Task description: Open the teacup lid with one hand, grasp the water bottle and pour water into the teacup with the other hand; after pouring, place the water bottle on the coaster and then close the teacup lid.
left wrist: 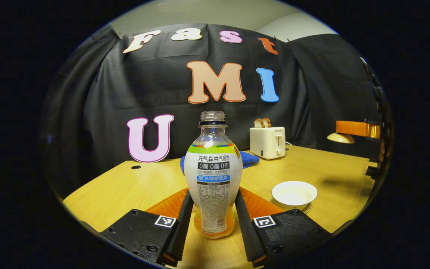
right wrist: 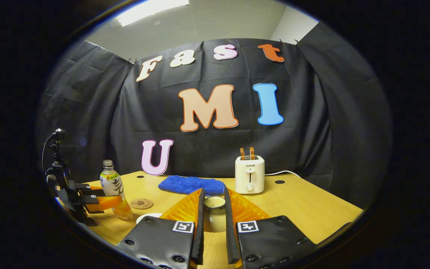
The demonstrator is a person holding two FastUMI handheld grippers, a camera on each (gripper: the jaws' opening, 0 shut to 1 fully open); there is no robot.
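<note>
Left gripper (left wrist: 211,220) clamps bottle (left wrist: 213,175); right gripper (right wrist: 213,220) clamps lid (right wrist: 214,203).

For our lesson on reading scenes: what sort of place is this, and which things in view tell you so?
Probably a staged recording booth dressed as a kitchen table, not a real home: black cloth walls, a wooden table with a toaster, bottle and teacup, and a camera stand.

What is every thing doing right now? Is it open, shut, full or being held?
Water bottle: upright, cap off, gripped by the left gripper.
Teacup: open, lid off.
Teacup lid: off the cup, gripped by the right gripper.
Coaster: nothing on it.
Toaster: two slices poking out of the top.
Blue towel: lying flat.
</note>
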